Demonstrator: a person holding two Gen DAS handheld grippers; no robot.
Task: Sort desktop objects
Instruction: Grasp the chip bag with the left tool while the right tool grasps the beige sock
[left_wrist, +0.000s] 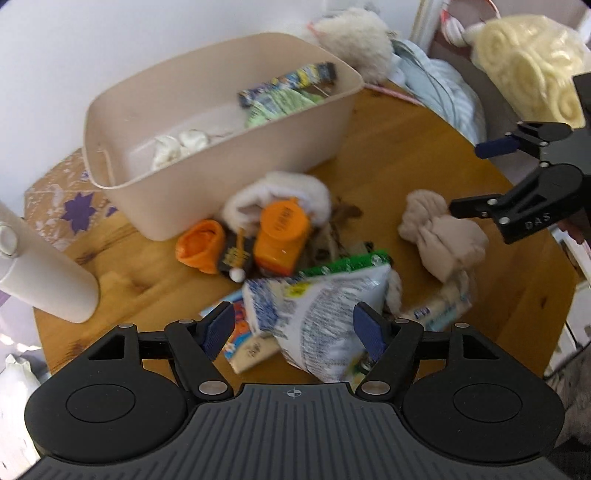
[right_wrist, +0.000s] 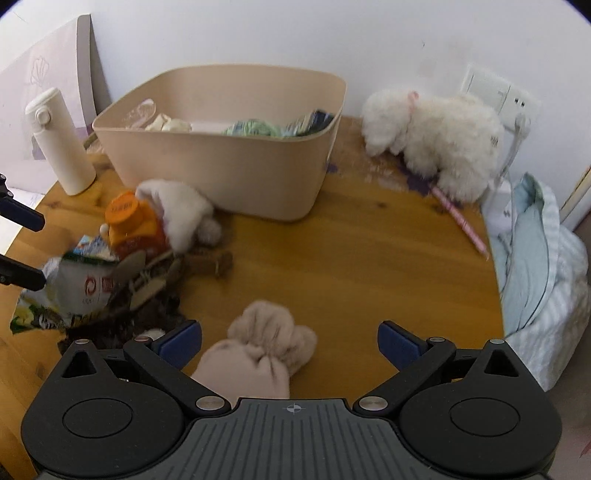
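The left hand-held gripper (left_wrist: 293, 326) hangs with its jaws spread wide and nothing between the pads, poised just above a crinkled white snack bag (left_wrist: 325, 314) that lies straight ahead of it at the near edge of the clutter; the spread looks chosen to span the bag's puffy width. Just beyond that bag, further ahead, sit an orange-lidded jar (left_wrist: 280, 240), an orange cup (left_wrist: 201, 245) tipped on its side and a white plush hat (left_wrist: 284, 194), all crowded against the beige bin (left_wrist: 221, 181), which stands ahead and slightly left and already holds wrappers and white cloth, so it appears to be the sorting target. The right hand-held gripper (right_wrist: 290, 343) is likewise released, empty, its jaws straddling a beige bundled sock (right_wrist: 266, 354) that rests on the bench (right_wrist: 369, 266) directly under and between the fingers, apart from the main heap to its left. That isolation probably makes the sock the easier pick. A white bottle (right_wrist: 59, 144) stands upright far ahead-left, clear of both tools, and a fluffy toy dog (right_wrist: 432, 144) lies ahead-right by the wall.
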